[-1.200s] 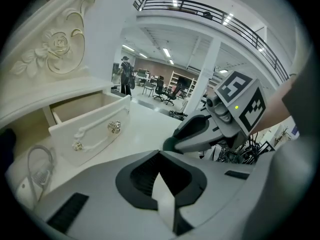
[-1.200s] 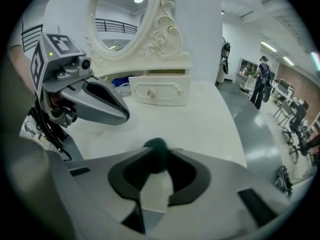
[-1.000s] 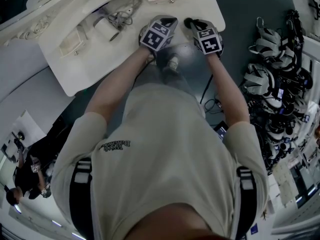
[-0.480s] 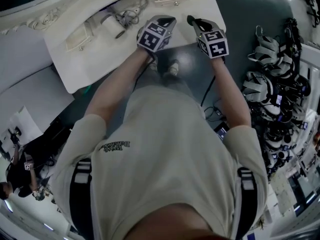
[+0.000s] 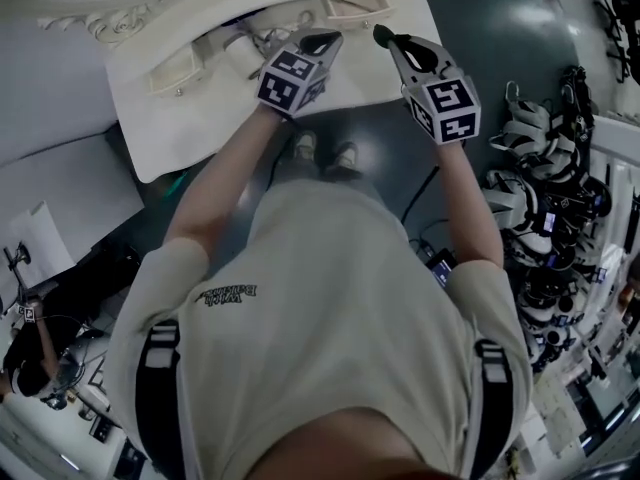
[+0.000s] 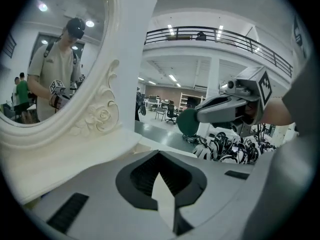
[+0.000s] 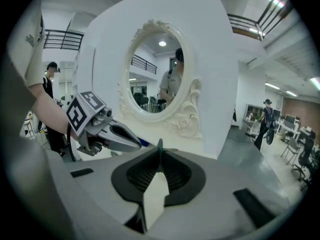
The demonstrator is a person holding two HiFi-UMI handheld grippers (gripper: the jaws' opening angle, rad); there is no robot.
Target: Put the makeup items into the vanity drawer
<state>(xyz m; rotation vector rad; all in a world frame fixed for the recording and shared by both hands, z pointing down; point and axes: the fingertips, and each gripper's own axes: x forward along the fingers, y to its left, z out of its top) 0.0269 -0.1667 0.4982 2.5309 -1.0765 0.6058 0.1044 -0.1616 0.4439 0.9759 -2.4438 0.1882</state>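
Shirt lettering (image 5: 228, 292) unreadable; right gripper (image 5: 390, 42) pinches green disc (image 6: 188, 122).

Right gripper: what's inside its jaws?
A flat dark green disc, pinched edge-on at the tips of the right gripper. The part clamped between the pads is hidden.

Bright, even indoor light. Ceiling strip lights (image 6: 172, 77) at 12 o'clock in the left gripper view. Head view: floor (image 5: 530, 13) glare at 1 o'clock, white vanity top (image 5: 200, 118) near washed out at 11. Both gripper views: heavy fisheye bending, black rims, soft nearest foreground.
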